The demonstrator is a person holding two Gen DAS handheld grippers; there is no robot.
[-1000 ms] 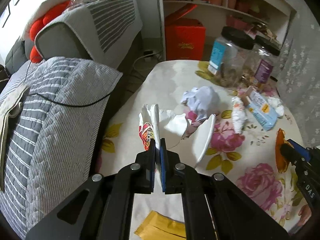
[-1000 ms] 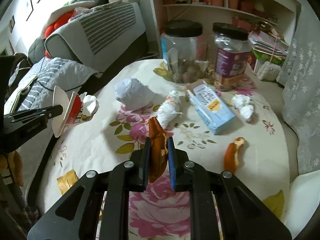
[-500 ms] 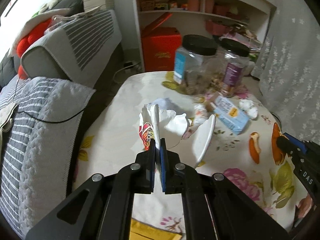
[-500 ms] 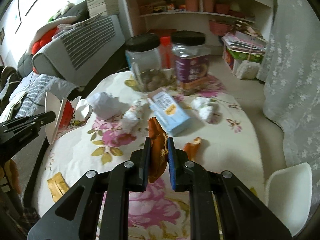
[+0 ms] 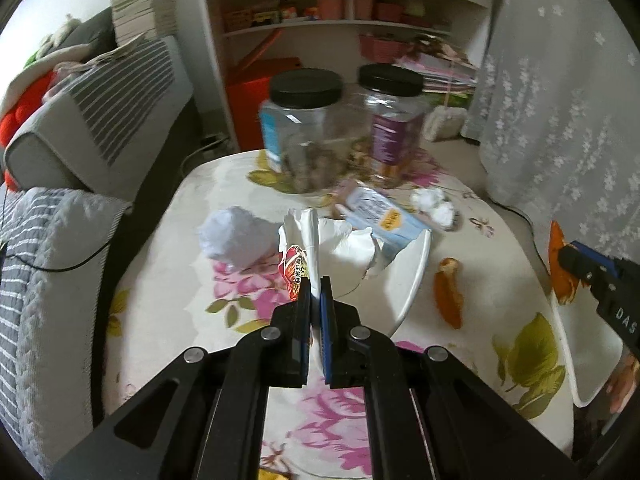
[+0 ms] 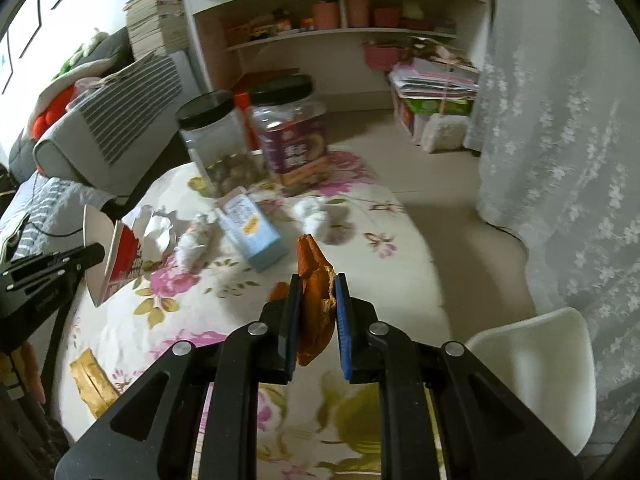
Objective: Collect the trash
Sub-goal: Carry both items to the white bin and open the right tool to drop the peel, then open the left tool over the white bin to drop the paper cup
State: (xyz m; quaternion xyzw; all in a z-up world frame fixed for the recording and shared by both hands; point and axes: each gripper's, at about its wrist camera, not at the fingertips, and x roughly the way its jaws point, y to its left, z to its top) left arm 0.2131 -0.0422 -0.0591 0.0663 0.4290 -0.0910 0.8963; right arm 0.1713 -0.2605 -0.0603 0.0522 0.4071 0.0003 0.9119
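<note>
Right now we've got trash in both claws. Our left gripper is pressed tight on the white rim of a torn paper cup, red print on its side, held up over the floral table. Our right gripper pinches an orange peel betw. its pads, peel sticking out above & below the jaws.

Still on the table, left cam: a crumpled paper ball at approx. 10 o'clock of the cup, a blue carton at 1 o'clock w/ small tissue wads just beside it, and a 2nd peel piece at 3 o'clock. Two black-lidded jars stand at 12 o'clock, far edge. A yellow wrapper lies at 9 o'clock in the right cam, near the table's edge. A white chair sits at 4 o'clock off the table.
</note>
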